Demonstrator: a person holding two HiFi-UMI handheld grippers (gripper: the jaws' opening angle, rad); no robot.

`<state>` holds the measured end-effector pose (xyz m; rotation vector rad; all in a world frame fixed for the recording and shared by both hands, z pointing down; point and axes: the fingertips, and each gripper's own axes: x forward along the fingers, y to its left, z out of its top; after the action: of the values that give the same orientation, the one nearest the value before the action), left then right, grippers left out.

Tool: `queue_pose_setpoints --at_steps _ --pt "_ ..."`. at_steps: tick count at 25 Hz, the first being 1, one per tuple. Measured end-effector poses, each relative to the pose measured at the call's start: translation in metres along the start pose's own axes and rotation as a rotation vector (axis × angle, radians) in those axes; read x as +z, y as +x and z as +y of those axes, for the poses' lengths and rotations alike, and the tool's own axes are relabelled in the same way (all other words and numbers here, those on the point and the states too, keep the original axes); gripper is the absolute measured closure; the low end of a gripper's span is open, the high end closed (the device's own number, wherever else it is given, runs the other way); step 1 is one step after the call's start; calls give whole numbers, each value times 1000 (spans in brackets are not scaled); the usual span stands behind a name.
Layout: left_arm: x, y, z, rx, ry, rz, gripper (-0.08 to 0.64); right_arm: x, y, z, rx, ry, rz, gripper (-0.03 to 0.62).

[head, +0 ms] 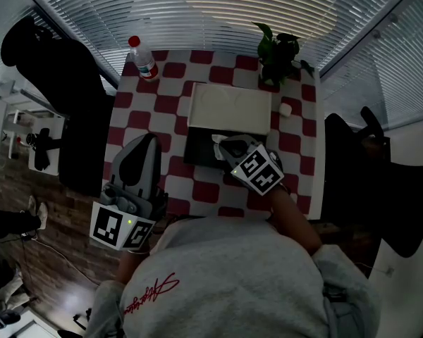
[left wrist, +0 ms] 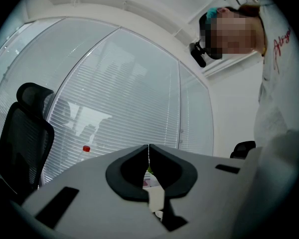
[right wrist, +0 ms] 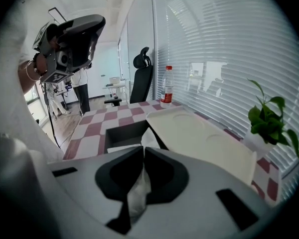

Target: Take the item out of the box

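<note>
White crinkly item (right wrist: 137, 195) (bag-like, unsure) pinched in right claw (right wrist: 143, 152), at mouth of open dark box (head: 199, 152) on desk (head: 162, 104). Way out: straight up. Left claw (left wrist: 148, 149) clenched, empty, well left of box.

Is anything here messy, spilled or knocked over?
Nothing spilled or knocked over. The bottle and plant stand upright. The box is open, lid laid back, and the right tool pinches a crumpled white wrap over it.
</note>
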<state>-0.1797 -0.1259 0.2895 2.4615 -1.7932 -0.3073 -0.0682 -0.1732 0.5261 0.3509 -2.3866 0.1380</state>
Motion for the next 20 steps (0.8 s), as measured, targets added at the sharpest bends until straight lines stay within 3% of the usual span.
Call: queue_pose_setpoints --at_steps 20 --pt "-1 8 -2 -19 4 8 543 24 -17 -5 -18 18 -81 571"
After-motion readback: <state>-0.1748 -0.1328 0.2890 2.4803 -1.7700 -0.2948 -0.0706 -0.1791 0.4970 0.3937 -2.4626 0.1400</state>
